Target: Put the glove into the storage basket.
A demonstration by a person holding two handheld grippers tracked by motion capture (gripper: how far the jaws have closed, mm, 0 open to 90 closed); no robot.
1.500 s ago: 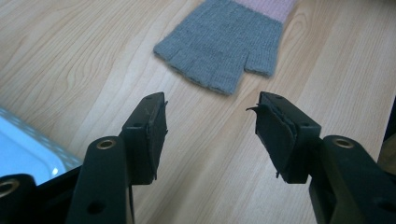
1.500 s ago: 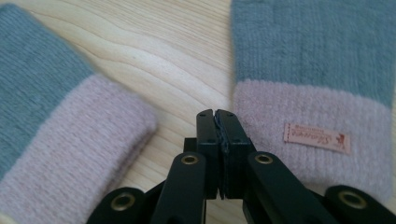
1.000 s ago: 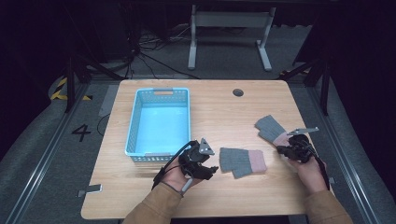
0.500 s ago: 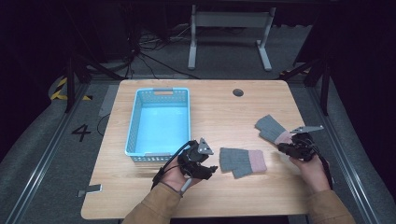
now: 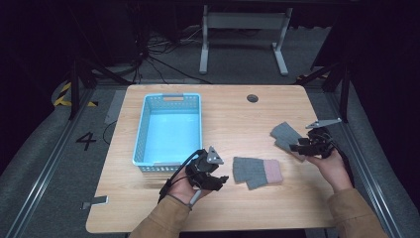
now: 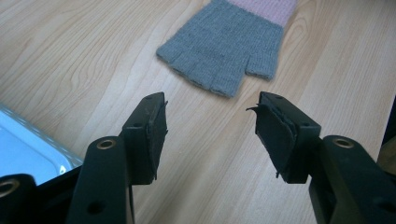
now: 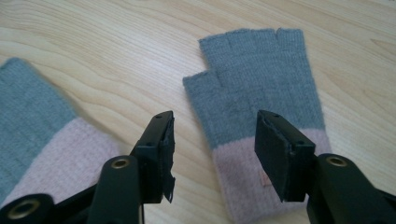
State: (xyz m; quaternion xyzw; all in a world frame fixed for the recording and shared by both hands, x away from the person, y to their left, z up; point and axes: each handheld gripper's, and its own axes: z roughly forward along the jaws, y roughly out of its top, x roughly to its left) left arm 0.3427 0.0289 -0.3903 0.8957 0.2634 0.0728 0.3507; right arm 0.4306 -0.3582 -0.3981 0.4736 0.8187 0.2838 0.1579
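Two grey fingerless gloves with pink cuffs lie flat on the wooden table. The middle glove sits just ahead of my left gripper, which stands open and empty. The right glove lies under my right gripper. Its jaws have just been opening and now stand apart above the cuff, not pressing on it. In the right gripper view, the middle glove's cuff shows at the left.
A light blue plastic basket stands empty at the table's left half, its corner close to my left gripper. A round cable hole sits near the far edge. Bare wood lies between basket and gloves.
My right hand has lifted a little off the right glove, which stays flat on the table. The left hand and the middle glove have not moved.
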